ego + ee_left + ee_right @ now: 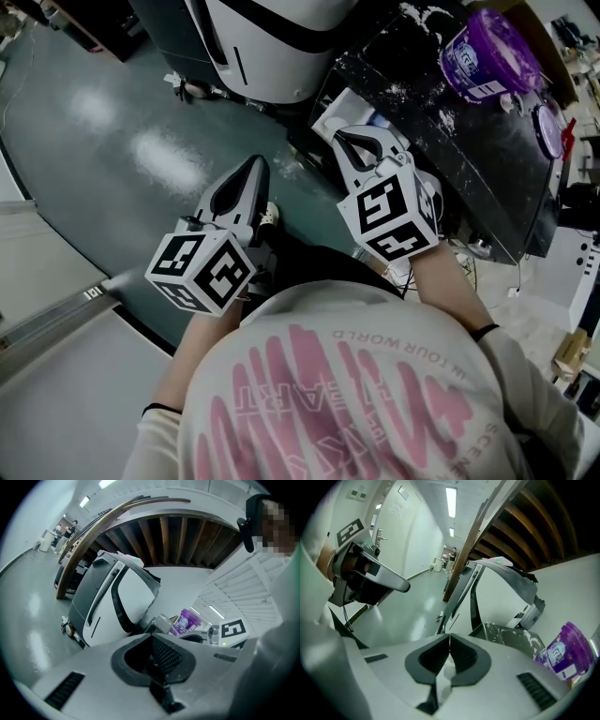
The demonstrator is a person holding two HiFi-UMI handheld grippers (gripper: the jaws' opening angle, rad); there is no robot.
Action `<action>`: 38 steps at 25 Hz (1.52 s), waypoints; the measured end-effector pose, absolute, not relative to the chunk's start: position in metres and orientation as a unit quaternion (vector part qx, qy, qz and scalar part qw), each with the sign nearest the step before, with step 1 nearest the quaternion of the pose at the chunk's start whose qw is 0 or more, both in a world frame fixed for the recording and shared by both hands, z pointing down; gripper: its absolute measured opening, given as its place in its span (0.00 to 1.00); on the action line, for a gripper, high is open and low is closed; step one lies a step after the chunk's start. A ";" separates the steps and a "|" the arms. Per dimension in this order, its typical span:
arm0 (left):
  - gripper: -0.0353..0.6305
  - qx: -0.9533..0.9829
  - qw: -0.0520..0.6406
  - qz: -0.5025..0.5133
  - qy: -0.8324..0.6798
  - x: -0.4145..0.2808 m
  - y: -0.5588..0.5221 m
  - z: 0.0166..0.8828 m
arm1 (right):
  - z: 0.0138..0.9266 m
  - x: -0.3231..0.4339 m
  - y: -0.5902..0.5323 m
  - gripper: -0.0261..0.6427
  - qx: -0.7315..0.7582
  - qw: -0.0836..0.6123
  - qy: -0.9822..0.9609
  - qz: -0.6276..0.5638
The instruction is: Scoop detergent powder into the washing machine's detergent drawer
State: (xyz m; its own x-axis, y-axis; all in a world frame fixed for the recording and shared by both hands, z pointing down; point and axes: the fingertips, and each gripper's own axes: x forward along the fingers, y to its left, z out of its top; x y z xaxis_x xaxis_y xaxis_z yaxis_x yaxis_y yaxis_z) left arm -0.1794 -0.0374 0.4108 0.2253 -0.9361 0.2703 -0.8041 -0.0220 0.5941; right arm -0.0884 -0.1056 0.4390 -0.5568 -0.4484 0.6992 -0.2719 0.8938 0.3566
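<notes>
Shirt (375, 403), print seen upside down: "WORLD" clear, pink "HEART" probable. Purple tub (489, 52) label: white lettering, not legible.

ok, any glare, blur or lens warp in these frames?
Head view: two glare patches on the floor, bowed edges. Left gripper view: fisheye, dark corners, washing machine bent. Right gripper view: ceiling light blown out, purple tub slightly soft.

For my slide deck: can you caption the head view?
Left claw and right claw, both shut, held before the washing machine, beside a powder-dusted black surface bearing a purple detergent tub.
</notes>
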 end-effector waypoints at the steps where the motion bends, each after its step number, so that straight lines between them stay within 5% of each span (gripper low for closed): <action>1: 0.05 0.708 0.335 -0.101 -0.614 -0.179 -0.037 0.412 | 0.438 -0.088 -0.106 0.04 0.207 0.425 -0.874 -0.111; 38: 0.05 0.674 0.335 -0.151 -0.641 -0.187 -0.007 0.420 | 0.410 -0.088 -0.104 0.04 0.250 0.440 -0.813 -0.288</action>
